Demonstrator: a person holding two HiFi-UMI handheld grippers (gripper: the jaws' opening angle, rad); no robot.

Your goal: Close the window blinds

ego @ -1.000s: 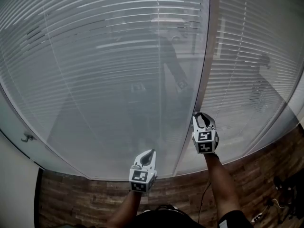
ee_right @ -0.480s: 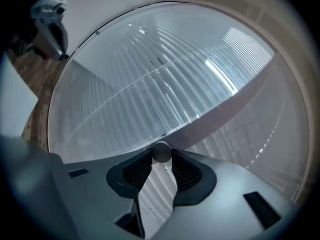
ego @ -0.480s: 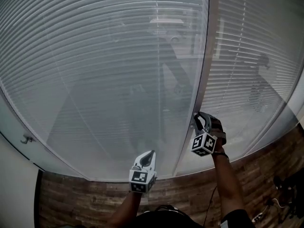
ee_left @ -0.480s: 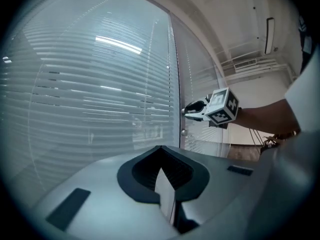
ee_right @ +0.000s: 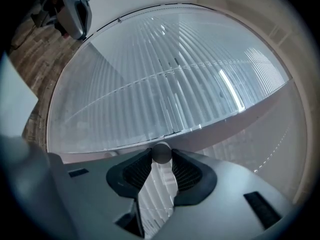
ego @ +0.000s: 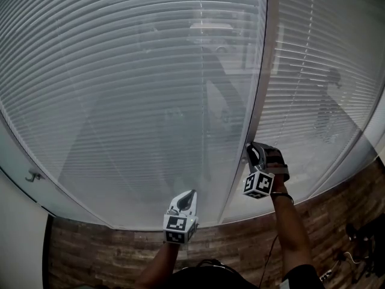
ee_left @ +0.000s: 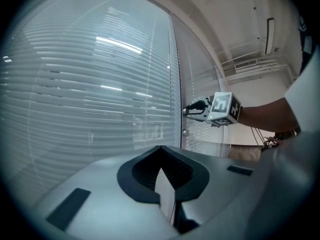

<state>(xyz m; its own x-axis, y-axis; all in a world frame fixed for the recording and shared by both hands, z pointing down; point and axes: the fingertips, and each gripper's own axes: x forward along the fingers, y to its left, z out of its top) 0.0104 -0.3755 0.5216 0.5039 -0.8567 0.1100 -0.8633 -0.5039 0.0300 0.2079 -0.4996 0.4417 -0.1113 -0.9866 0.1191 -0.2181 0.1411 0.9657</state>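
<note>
Where the window blinds (ego: pixel 132 89) hang: behind the glass of the wide left pane, covering it from top edge to bottom edge. The slats are level and lie close together, with only thin bright lines between them.
Second pane: right of the frame post (ego: pixel 265 71), with a separate set of slats (ego: pixel 319 59) that show wider gaps.
Knob (ee_right: pixel 161 152): small, round and grey, on the frame post toward its lower end, at the right edge of the left pane.
Right gripper (ego: pixel 251 150): clenched on the knob, one pad on each side and both touching it. Its marker cube (ego: pixel 258 184) is tilted to one side.
Left gripper (ego: pixel 190 195): jaws pressed together with nothing between them. It points at the glass near the bottom edge of the left pane, left of and lower than the right gripper.
Second knob (ee_left: pixel 185 132): small and round, on the frame post just beneath the right gripper, seen from the left gripper view.
Floor (ego: pixel 108 251): wood planks along the foot of the window.
Glass: carries faint reflections of the room.
</note>
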